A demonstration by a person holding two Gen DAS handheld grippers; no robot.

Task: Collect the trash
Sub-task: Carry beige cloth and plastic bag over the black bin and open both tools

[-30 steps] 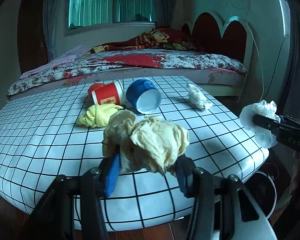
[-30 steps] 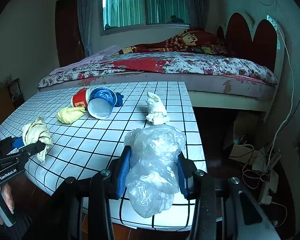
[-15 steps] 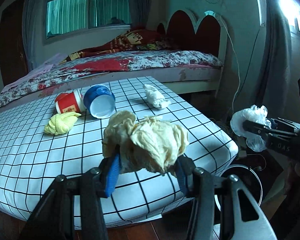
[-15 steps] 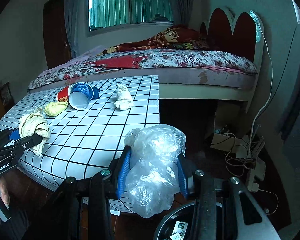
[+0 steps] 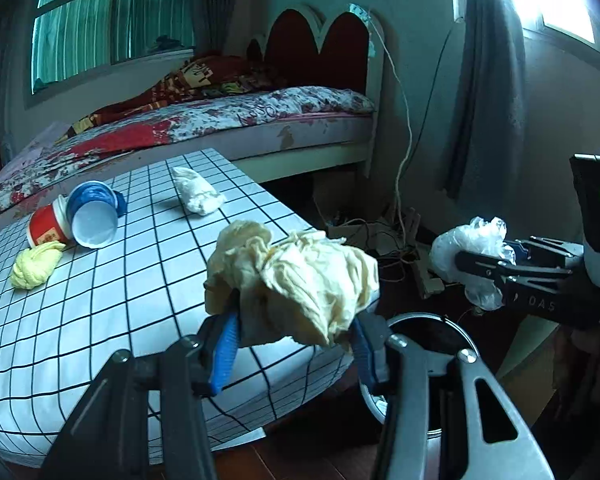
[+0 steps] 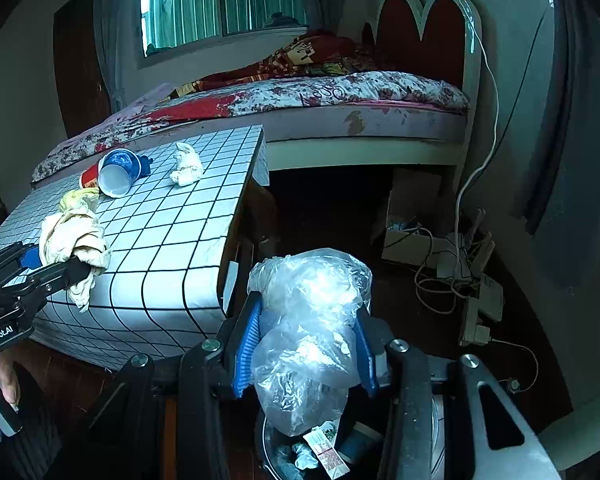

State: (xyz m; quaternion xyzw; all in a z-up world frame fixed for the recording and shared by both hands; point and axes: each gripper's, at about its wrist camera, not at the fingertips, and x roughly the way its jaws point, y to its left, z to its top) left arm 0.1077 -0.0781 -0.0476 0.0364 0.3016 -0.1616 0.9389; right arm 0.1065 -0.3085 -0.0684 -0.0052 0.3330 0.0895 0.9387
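Observation:
My left gripper (image 5: 294, 344) is shut on a crumpled cream tissue wad (image 5: 296, 280), held over the table's right edge; the wad also shows in the right wrist view (image 6: 74, 240). My right gripper (image 6: 306, 350) is shut on a clear plastic bag (image 6: 308, 320), held just above the round black trash bin (image 6: 332, 452), which holds some litter. The bin (image 5: 432, 332) shows below and right of my left gripper. On the grid-pattern table (image 5: 100, 292) lie a blue cup (image 5: 94, 216), a red cup (image 5: 46, 232), a yellow wad (image 5: 34, 266) and a white tissue (image 5: 198, 196).
A bed (image 5: 220, 124) with a red headboard stands behind the table. Cables and a power strip (image 6: 476, 308) lie on the dark floor by the wall. A curtain (image 5: 488, 80) hangs at the right.
Both grippers have swung right, off the table toward the bin. The plastic bag now hangs over the bin's opening; the tissue wad has come to the table's right edge.

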